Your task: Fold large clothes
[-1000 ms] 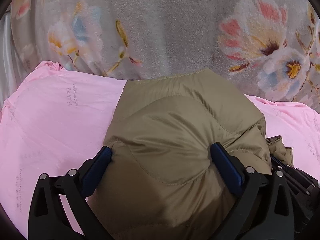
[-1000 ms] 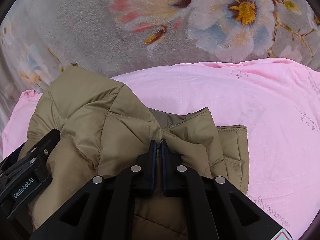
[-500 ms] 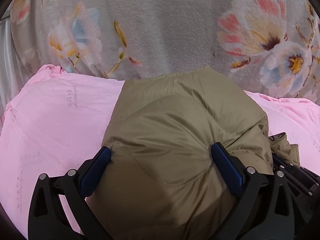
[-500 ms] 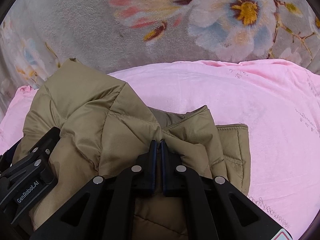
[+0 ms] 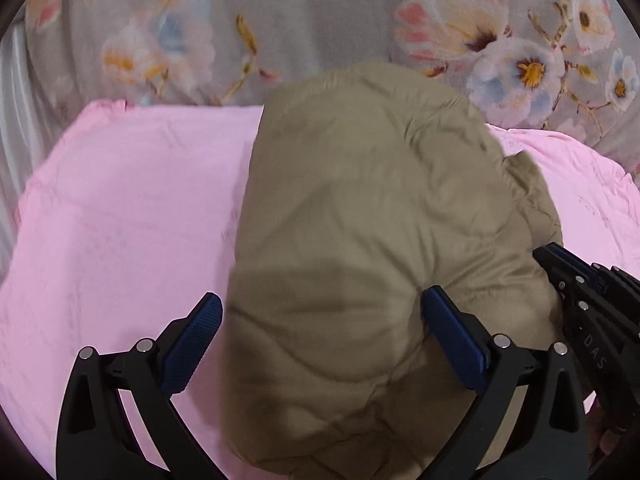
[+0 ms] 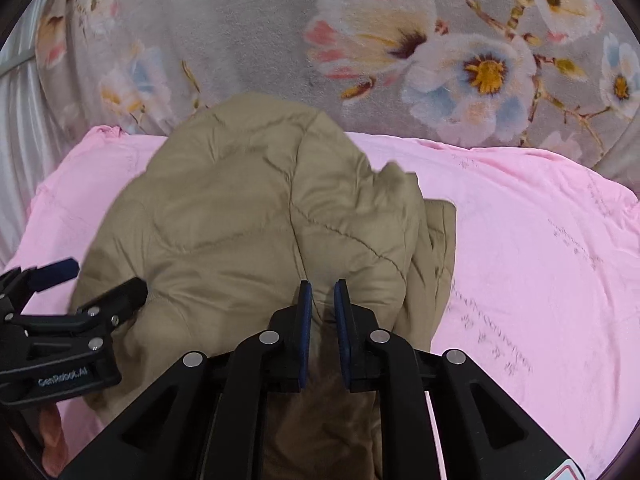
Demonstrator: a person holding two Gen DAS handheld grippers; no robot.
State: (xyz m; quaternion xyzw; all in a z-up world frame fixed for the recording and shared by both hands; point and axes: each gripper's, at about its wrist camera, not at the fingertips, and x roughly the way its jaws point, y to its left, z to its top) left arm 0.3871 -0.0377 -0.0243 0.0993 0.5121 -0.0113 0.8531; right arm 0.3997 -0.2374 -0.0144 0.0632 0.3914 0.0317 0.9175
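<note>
folded khaki quilted jacket (image 5: 368, 240) lying on pink sheet (image 5: 120, 220), directly ahead of and under both tools. floral grey blanket (image 5: 304, 24) beyond the sheet, past the jacket's far edge.

left hand-held gripper (image 5: 320, 328): jaws spread wide, straddling the near bulge of the jacket. left blue pad (image 5: 192, 340) clear of the fabric, pink sheet visible in the gap. right pad against or just beside the padding; contact not determinable. released, not grasping.

right hand-held gripper (image 6: 323, 320): jaws just opened from a clenched state, now parted by a narrow gap. ridge of jacket fabric still between the pads (image 6: 305, 320); whether the pads still press on it cannot be determined. folded edge of the jacket just to the right of the jaws, sheet beyond it.

each tool visible in the other's view: the right at the right edge of the left wrist view, the left at the left edge of the right wrist view, both beside the jacket.
</note>
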